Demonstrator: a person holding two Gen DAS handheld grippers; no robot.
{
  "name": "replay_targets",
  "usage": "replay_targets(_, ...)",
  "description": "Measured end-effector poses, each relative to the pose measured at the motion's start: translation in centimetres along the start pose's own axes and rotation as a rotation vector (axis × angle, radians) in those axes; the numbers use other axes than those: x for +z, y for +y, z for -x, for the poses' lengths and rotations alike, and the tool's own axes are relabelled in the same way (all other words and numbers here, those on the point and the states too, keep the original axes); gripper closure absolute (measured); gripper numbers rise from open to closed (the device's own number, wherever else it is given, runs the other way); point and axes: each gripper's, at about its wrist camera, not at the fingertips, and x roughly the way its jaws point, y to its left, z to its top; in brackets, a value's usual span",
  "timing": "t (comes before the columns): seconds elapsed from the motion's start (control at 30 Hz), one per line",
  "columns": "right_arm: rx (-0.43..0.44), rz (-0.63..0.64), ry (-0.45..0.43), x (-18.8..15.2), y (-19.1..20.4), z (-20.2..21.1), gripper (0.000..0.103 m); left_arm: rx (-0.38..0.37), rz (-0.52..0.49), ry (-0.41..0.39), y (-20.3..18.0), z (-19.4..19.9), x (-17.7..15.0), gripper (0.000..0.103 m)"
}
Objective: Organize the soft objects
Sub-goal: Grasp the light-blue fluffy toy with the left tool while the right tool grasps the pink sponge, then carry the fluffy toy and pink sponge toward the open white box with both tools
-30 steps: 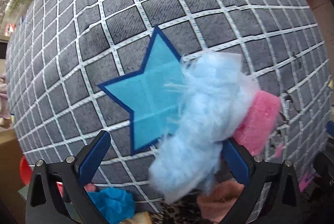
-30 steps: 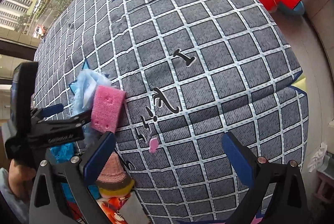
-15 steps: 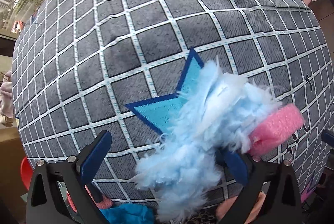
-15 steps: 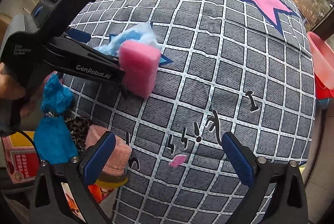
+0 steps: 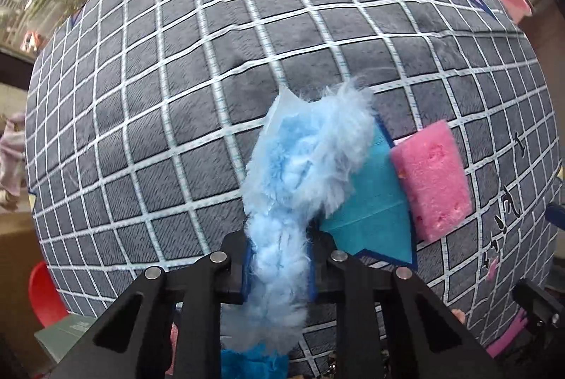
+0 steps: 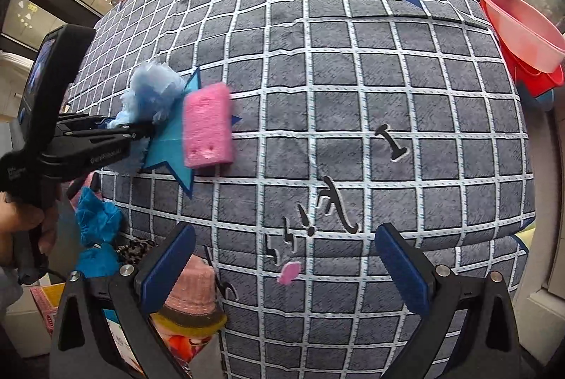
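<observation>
Two grippers: our left gripper (image 5: 277, 267) has just closed its jaws on the blue fluff (image 5: 307, 163) beside the pink sponge (image 5: 430, 181); our right gripper (image 6: 282, 269) gapes empty.

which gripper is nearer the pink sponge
Left. The left gripper, clamping blue fluff, sits right beside the pink sponge; the right gripper hangs open farther off.
</observation>
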Motion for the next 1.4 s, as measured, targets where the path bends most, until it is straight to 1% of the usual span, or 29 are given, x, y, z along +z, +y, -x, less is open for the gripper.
replay_targets(0.1, -0.003, 0.022, -0.01, 1.3, 1.8, -1.0, 0.001, 0.014, 0.028, 0.003, 0.5, -0.2, 0.1, 0.078)
replay_targets(0.17, 0.004, 0.033, -0.02, 2.5, 3.1, -1.7, 0.001, 0.006, 0.052, 0.0, 1.4, 0.0, -0.4, 0.078)
replay_targets(0.23, -0.008, 0.051, -0.022, 3.3, 4.5, -2.7, 0.001, 0.001, 0.073, -0.004, 2.6, 0.4, -0.9, 0.078)
replay_targets(0.33, -0.054, 0.08, -0.007, 4.6, 6.4, -4.6, 0.001, -0.007, 0.097, -0.011, 4.4, 1.2, -1.2, 0.078)
replay_targets(0.37, -0.066, 0.085, -0.003, 4.9, 6.9, -5.2, 0.001, -0.01, 0.108, -0.015, 4.4, 1.4, -1.1, 0.078)
replay_targets(0.4, -0.076, 0.092, 0.0, 5.2, 7.4, -5.8, 0.001, -0.011, 0.117, -0.016, 5.0, 2.1, -1.4, 0.078)
replay_targets(0.47, -0.108, 0.112, 0.014, 5.6, 8.2, -6.8, 0.001, -0.013, 0.14, -0.014, 6.4, 2.8, -2.5, 0.078)
replay_targets(0.5, -0.133, 0.121, 0.021, 5.7, 8.6, -7.5, 0.001, -0.016, 0.151, -0.013, 7.8, 2.8, -3.6, 0.078)
replay_targets(0.53, -0.153, 0.125, 0.027, 5.8, 8.8, -7.9, 0.007, -0.021, 0.163, -0.013, 8.5, 3.2, -4.6, 0.078)
replay_targets(0.57, -0.166, 0.127, 0.035, 5.8, 8.9, -8.3, 0.022, -0.027, 0.175, -0.012, 8.6, 3.4, -4.7, 0.078)
replay_targets(0.6, -0.184, 0.13, 0.044, 5.9, 9.1, -8.7, 0.024, -0.031, 0.179, -0.015, 10.2, 4.0, -8.2, 0.078)
replay_targets(0.67, -0.227, 0.151, 0.037, 6.0, 9.5, -8.8, 0.035, -0.035, 0.175, -0.023, 10.8, 5.0, -9.3, 0.078)
replay_targets(0.7, -0.224, 0.156, 0.028, 5.9, 9.4, -8.6, 0.041, -0.037, 0.17, -0.028, 11.3, 6.0, -10.9, 0.078)
replay_targets(0.73, -0.226, 0.155, 0.015, 6.0, 9.5, -8.3, 0.06, -0.037, 0.167, -0.032, 12.4, 7.1, -11.6, 0.078)
replay_targets(0.77, -0.223, 0.146, 0.016, 6.1, 9.6, -8.4, 0.059, -0.039, 0.162, -0.038, 12.5, 7.5, -11.8, 0.078)
replay_targets(0.8, -0.204, 0.124, 0.026, 6.0, 9.3, -8.0, 0.059, -0.041, 0.16, -0.042, 12.7, 9.9, -13.8, 0.078)
replay_targets(0.83, -0.184, 0.108, 0.03, 5.9, 8.9, -7.5, 0.059, -0.044, 0.159, -0.046, 12.7, 11.0, -14.8, 0.078)
replay_targets(0.93, -0.136, 0.075, 0.008, 5.5, 8.1, -5.4, 0.059, -0.052, 0.153, -0.061, 12.1, 12.6, -15.9, 0.078)
replay_targets(0.97, -0.121, 0.062, 0.004, 5.3, 7.9, -4.7, 0.059, -0.053, 0.152, -0.065, 11.6, 13.9, -16.2, 0.078)
replay_targets(1.03, -0.095, 0.039, -0.007, 5.0, 7.7, -3.4, 0.059, -0.059, 0.158, -0.076, 12.1, 15.7, -17.3, 0.078)
replay_targets(1.1, -0.069, 0.02, -0.017, 4.6, 7.7, -1.9, 0.059, -0.063, 0.165, -0.089, 12.7, 16.2, -18.3, 0.078)
replay_targets(1.13, -0.062, 0.017, -0.021, 4.4, 7.8, -1.4, 0.059, -0.066, 0.168, -0.097, 12.2, 17.2, -18.4, 0.078)
replay_targets(1.17, -0.054, 0.016, -0.025, 4.0, 8.0, -0.8, 0.059, -0.069, 0.169, -0.104, 12.4, 18.0, -19.1, 0.078)
replay_targets(1.2, -0.045, 0.015, -0.03, 3.8, 8.3, -0.1, 0.059, -0.072, 0.167, -0.109, 12.7, 18.1, -19.3, 0.078)
replay_targets(1.23, -0.035, 0.011, -0.033, 3.6, 8.4, 0.5, 0.059, -0.073, 0.164, -0.114, 13.2, 17.3, -19.7, 0.078)
replay_targets(1.27, -0.027, 0.009, -0.036, 2.9, 8.6, 1.0, 0.059, -0.074, 0.159, -0.121, 13.4, 18.0, -20.5, 0.078)
replay_targets(1.33, -0.016, 0.008, -0.043, 2.2, 9.1, 2.1, 0.059, -0.074, 0.151, -0.132, 13.1, 18.0, -20.7, 0.078)
replay_targets(1.37, -0.014, 0.009, -0.044, 1.9, 9.3, 2.4, 0.059, -0.076, 0.146, -0.139, 13.3, 18.7, -21.6, 0.078)
replay_targets(1.4, -0.008, 0.01, -0.045, 1.2, 9.7, 2.8, 0.059, -0.08, 0.143, -0.144, 13.1, 18.0, -21.6, 0.078)
